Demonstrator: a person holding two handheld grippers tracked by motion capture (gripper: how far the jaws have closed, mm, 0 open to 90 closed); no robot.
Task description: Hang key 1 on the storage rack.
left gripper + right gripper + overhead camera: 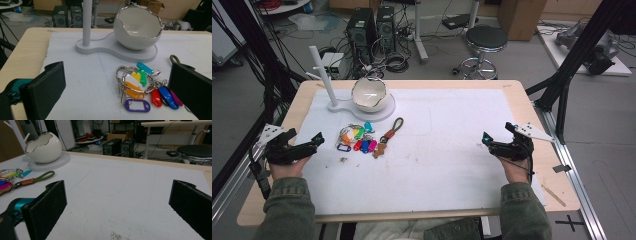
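Observation:
A bunch of coloured key tags on metal rings [357, 139] [140, 87] lies on the white mat, left of centre. Beside it lies a brown leather fob with an olive cord loop [391, 132] [35, 179]. Behind them a white egg-shaped bowl [369, 95] [137, 27] [43, 148] sits on a white stand with a branched post [323, 75]. My left gripper [304, 142] [117, 87] rests open at the mat's left edge, a short way from the tags. My right gripper [499, 135] [117, 207] stands open over bare mat at the right, with nothing between its pads.
The white mat [437, 150] covers most of the wooden table [532, 110]. A wooden stick [553, 195] lies near the front right corner. Small crumbs [343, 160] dot the mat. Beyond the table stand computer towers [372, 30] and a stool [484, 42].

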